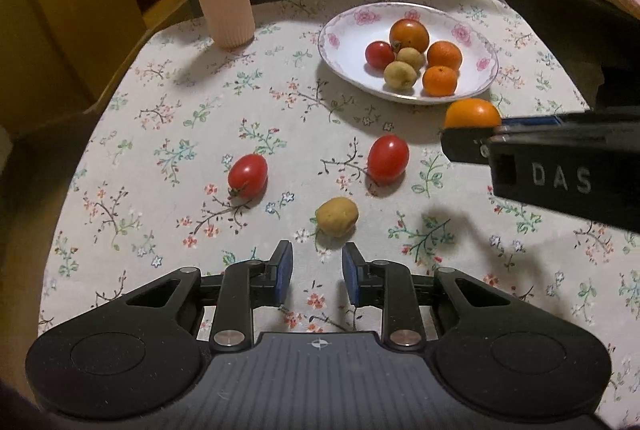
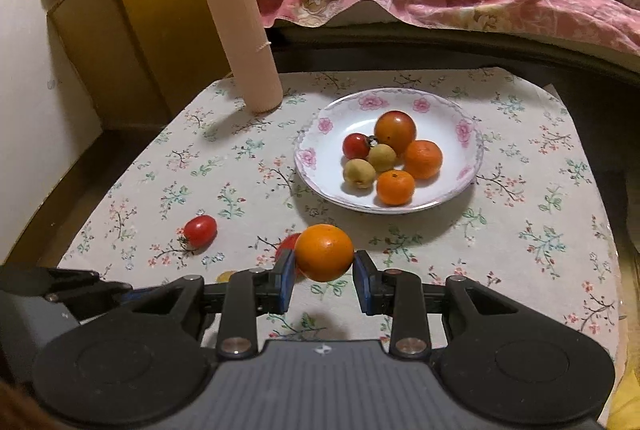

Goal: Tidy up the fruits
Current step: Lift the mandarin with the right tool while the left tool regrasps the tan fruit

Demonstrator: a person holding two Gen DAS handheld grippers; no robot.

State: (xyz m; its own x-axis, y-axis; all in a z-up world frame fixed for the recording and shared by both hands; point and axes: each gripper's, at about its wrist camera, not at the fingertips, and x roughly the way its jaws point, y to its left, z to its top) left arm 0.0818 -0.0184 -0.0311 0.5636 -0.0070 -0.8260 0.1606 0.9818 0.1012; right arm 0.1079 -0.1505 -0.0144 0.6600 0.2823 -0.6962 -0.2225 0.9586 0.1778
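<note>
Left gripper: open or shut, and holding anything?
Open and empty: the left gripper has tablecloth showing between its fingers; the yellowish fruit lies just ahead.

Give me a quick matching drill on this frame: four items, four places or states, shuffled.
Items:
1. orange
2. yellow-brown fruit
3. plate
4. beige ribbed cylinder

States:
A. upright at the cloth's far left
B. clamped in the right gripper
C. holds six fruits
D. on the cloth, just ahead of the open left gripper

Pairs: 1-B, 2-D, 3-C, 4-A
</note>
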